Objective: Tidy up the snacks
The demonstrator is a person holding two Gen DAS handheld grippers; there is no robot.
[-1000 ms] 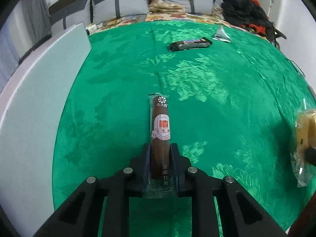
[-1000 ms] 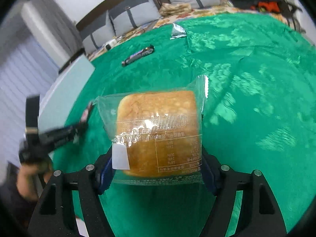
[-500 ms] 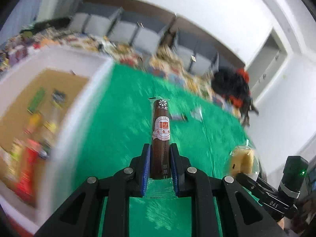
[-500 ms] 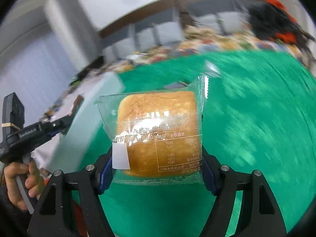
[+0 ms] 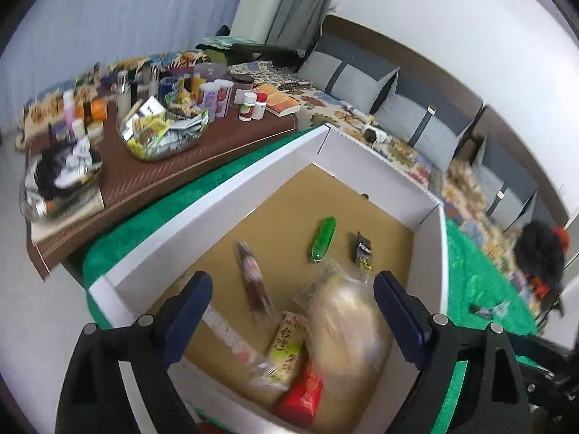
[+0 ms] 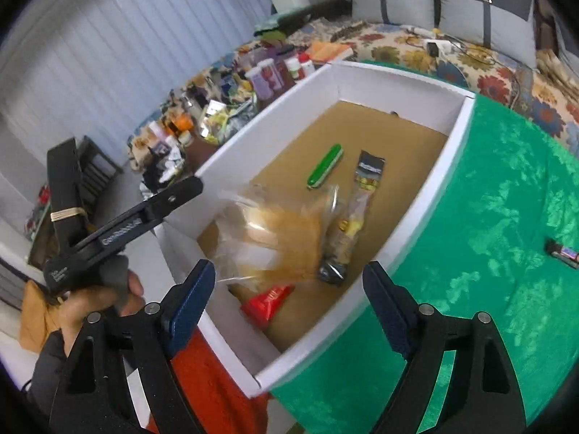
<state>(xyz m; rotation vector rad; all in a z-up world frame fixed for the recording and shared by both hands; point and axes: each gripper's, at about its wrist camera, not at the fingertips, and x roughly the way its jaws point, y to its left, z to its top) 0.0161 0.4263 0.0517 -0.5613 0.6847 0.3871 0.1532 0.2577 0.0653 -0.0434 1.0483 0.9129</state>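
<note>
Grippers, left (image 5: pixel 293 316) and right (image 6: pixel 289 300), opening above snack box (image 6: pixel 416 213).

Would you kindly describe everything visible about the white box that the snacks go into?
The white box is a large open-topped rectangular carton with white walls and a bare brown cardboard floor. It rests on the green cloth, one corner overhanging the edge. Several wrapped snacks lie inside, among them a blurred bread packet.

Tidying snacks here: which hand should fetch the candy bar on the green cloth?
Right. Both jaws are opening, gripping nothing, but the right gripper is on the cloth side of the box, nearer the candy bar; the left gripper is across it.
</note>
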